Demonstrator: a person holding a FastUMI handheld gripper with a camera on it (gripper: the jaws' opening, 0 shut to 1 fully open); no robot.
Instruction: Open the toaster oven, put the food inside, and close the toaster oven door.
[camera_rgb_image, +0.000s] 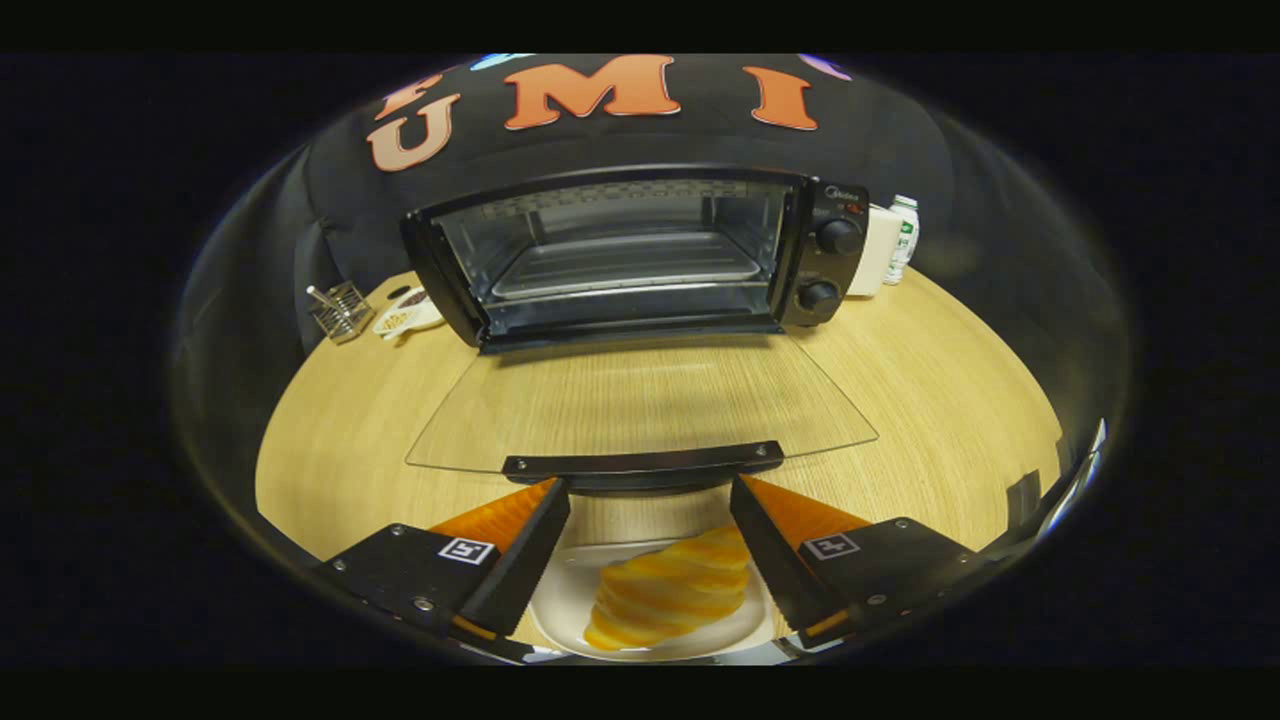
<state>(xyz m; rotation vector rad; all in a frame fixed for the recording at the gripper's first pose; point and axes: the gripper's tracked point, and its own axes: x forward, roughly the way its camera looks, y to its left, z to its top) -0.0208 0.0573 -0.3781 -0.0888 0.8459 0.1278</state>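
A black toaster oven (640, 250) stands at the back of the wooden table (950, 380). Its glass door (640, 400) is folded down flat toward me, and the door's dark handle (643, 463) lies just ahead of my fingertips. Inside the oven a metal tray (625, 265) rests on the rack level. My gripper (650, 485) is open with its fingers spread wide. Between and below the fingers sits a white plate (560, 600) carrying a twisted yellow bread roll (670, 590). The fingers flank the plate; contact with it cannot be made out.
Two knobs (838, 237) sit on the oven's right panel. Left of the oven stand a small wire holder (340, 308) and a white dish (405, 318). A white container and a bottle (903, 235) stand to the oven's right. The lowered door covers the table in front of the oven.
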